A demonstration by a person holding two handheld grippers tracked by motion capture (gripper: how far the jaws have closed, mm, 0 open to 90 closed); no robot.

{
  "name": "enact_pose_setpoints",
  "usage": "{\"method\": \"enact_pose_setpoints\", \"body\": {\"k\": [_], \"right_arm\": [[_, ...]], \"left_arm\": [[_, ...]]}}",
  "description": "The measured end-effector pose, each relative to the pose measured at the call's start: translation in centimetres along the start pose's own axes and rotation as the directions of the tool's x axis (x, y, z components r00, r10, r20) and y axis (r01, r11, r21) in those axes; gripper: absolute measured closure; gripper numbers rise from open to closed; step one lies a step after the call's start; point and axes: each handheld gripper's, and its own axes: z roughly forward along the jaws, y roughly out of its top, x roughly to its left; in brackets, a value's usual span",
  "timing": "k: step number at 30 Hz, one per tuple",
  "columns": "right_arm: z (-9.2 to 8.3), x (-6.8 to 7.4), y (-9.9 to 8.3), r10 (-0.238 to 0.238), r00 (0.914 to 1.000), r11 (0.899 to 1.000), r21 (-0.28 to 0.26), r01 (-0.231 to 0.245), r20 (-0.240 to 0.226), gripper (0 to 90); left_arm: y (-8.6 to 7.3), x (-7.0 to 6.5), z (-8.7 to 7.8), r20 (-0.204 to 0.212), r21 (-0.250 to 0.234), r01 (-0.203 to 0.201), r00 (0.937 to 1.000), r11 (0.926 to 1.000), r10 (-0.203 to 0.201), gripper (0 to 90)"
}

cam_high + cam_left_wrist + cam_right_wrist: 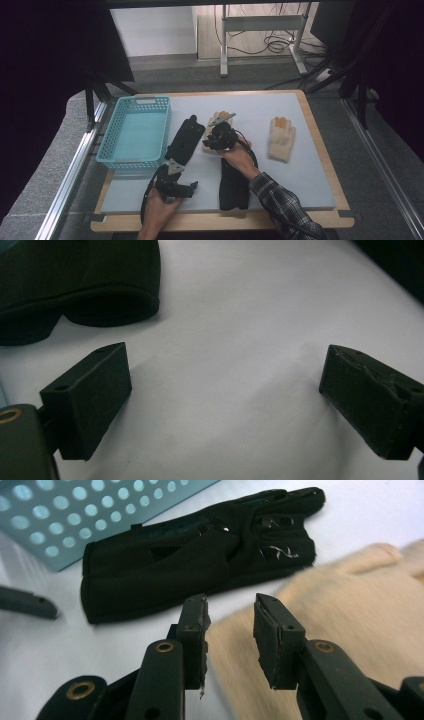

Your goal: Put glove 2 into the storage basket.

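Note:
Two black gloves lie on the pale mat [300,185]: one [186,139] beside the basket, the other [233,186] partly under the right forearm. A cream glove [281,138] rests at the right, and a second cream glove [218,117] lies under my right gripper [209,142]. In the right gripper view that gripper [231,615] hovers over the cream glove's [350,610] edge, its jaws a narrow gap apart and pressing on nothing, with the black glove [200,555] just beyond. My left gripper [225,385] stands wide open over bare mat, a black glove's cuff [80,285] ahead at its upper left.
A teal plastic basket [107,150] stands at the mat's left edge, seen close in the right gripper view as its perforated wall [75,515]. The mat lies on a wooden board with a metal rail [70,180] along the left.

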Motion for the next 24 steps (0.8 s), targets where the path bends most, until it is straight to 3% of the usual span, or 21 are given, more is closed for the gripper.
{"method": "enact_pose_setpoints", "body": {"k": [8,15,19,20,24], "right_arm": [[3.7,-0.1,1.1,0.023,0.9996,1.000,-0.006,-0.023,0.017,51.5],[5.8,0.3,1.4,0.004,0.9991,1.000,0.028,-0.005,0.042,51.2],[6.5,0.8,1.4,-0.029,0.9979,0.999,0.047,0.026,0.058,69.6],[6.5,0.8,1.4,-0.029,0.9979,0.999,0.047,0.026,0.058,69.6],[6.2,0.5,1.6,-0.028,0.9992,0.998,0.048,0.026,0.029,87.2]], "left_arm": [[0.0,0.0,0.0,0.001,0.005,-0.005,1.0000,1.0000,0.005,6.7],[0.0,0.0,0.0,0.001,0.005,-0.006,1.0000,1.0000,0.006,6.7],[0.0,0.0,0.0,0.000,0.005,-0.006,1.0000,1.0000,0.006,6.7],[0.0,0.0,0.0,0.000,0.005,-0.006,1.0000,1.0000,0.006,6.7],[0.0,0.0,0.0,0.001,0.006,-0.006,1.0000,1.0000,0.006,6.7]]}}
